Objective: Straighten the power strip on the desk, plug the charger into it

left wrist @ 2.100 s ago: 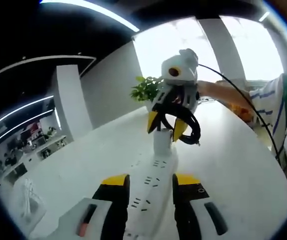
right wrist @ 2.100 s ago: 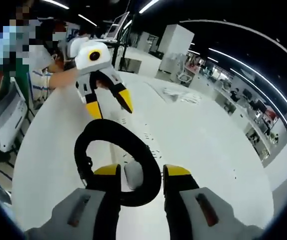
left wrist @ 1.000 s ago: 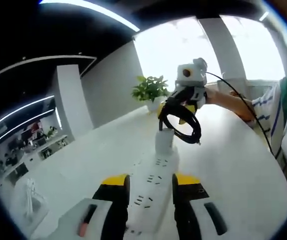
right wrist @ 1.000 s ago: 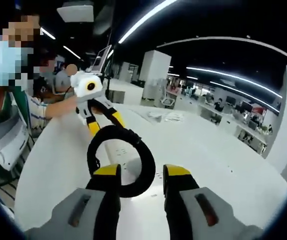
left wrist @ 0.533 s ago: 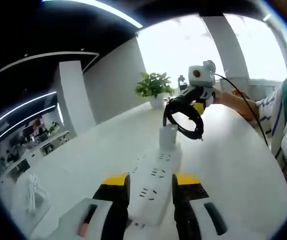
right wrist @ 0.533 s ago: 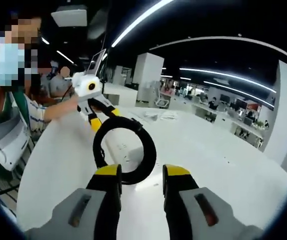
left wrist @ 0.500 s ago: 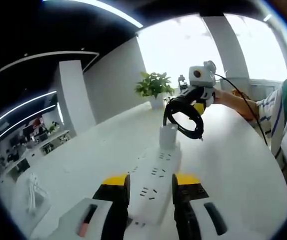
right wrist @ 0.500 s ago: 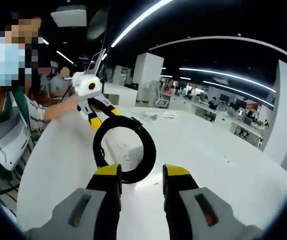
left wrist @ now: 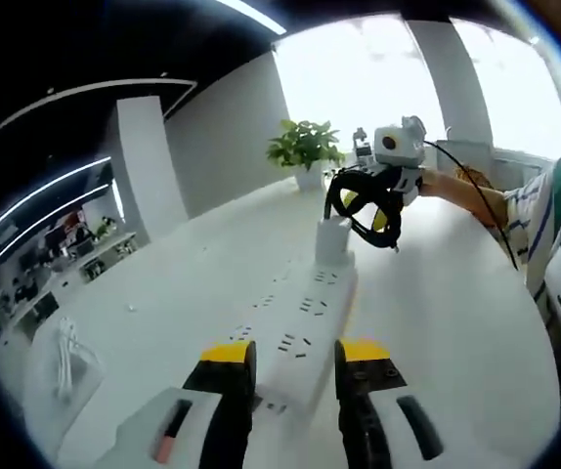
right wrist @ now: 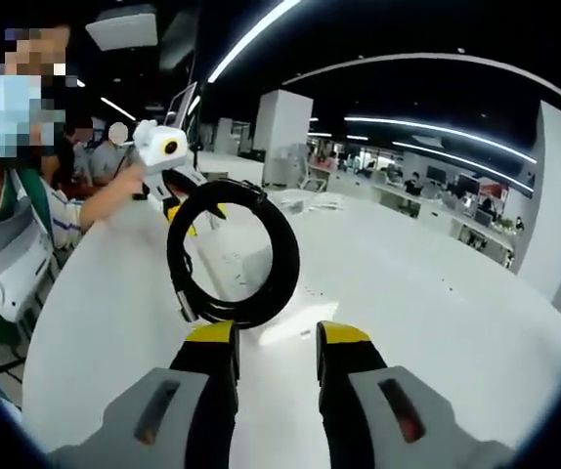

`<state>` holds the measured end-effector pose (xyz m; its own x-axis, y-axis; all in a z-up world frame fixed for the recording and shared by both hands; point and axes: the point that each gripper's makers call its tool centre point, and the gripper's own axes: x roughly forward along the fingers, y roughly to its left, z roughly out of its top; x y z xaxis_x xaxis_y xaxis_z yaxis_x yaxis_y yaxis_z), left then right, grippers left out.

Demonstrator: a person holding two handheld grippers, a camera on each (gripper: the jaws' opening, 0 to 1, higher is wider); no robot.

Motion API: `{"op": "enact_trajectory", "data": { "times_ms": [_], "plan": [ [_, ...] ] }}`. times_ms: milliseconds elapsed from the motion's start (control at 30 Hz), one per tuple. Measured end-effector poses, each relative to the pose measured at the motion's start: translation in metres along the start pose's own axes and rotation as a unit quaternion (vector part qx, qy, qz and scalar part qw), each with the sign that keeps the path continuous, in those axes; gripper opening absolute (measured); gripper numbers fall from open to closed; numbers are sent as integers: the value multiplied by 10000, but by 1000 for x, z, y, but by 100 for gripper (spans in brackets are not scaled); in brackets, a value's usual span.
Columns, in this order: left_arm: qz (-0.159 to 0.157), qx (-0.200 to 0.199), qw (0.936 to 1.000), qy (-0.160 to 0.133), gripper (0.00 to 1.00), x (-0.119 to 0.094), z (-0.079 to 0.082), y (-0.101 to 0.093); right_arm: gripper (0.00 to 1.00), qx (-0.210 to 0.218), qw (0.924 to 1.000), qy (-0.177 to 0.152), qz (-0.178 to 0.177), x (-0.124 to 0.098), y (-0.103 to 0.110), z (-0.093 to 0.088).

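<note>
The white power strip (left wrist: pixel 298 327) lies flat on the white desk (left wrist: pixel 183 293), its near end between the left gripper's (left wrist: pixel 291 354) parted jaws, though contact cannot be told; a white charger (left wrist: pixel 333 239) stands upright in the strip's far end; beyond the charger the right gripper (left wrist: pixel 373 198) holds a coiled black cable (left wrist: pixel 364 208); a potted plant (left wrist: pixel 303 149) stands past the strip's far end.

In the right gripper view, the right gripper's (right wrist: pixel 274 337) jaws pinch the cable coil (right wrist: pixel 232 251) at its bottom.

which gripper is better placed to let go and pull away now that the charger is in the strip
Right, probably. The right gripper holds the black cable coil just above the charger, which stands upright in the power strip. The left gripper straddles the strip's near end, apparently steadying it.
</note>
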<state>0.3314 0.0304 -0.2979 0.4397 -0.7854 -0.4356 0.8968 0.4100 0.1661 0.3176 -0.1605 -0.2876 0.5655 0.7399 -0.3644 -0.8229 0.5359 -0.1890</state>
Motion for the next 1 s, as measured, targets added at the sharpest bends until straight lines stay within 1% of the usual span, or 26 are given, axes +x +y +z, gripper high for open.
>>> {"op": "enact_trajectory", "data": {
  "times_ms": [133,200,267,433,567,633,900,1000],
  "plan": [
    [10,21,9998,190,28,-5,-6,0,29,16,9999,120,59,7,1,-5],
    [17,-44,9997,222,26,-7,-7,0,28,42,9999,138,84,9,1,-5],
    [-22,-76,9995,313,27,-8,-10,-1,28,40,9998,157,97,11,0,-6],
    [-29,19,9985,541,27,-11,-19,-2,28,61,9998,170,118,10,-2,-7],
    [-56,-90,9979,632,27,-11,-26,-3,28,18,9997,249,54,7,-4,-11],
    [-54,-164,9976,669,27,-10,-30,-2,28,73,9996,264,55,8,-6,-15],
    [-71,-302,9968,732,27,-6,-36,-4,28,187,9990,307,254,22,2,-17],
    [-70,-388,9965,739,27,-4,-37,-3,27,97,9986,411,326,28,6,-19]
  ]
}}
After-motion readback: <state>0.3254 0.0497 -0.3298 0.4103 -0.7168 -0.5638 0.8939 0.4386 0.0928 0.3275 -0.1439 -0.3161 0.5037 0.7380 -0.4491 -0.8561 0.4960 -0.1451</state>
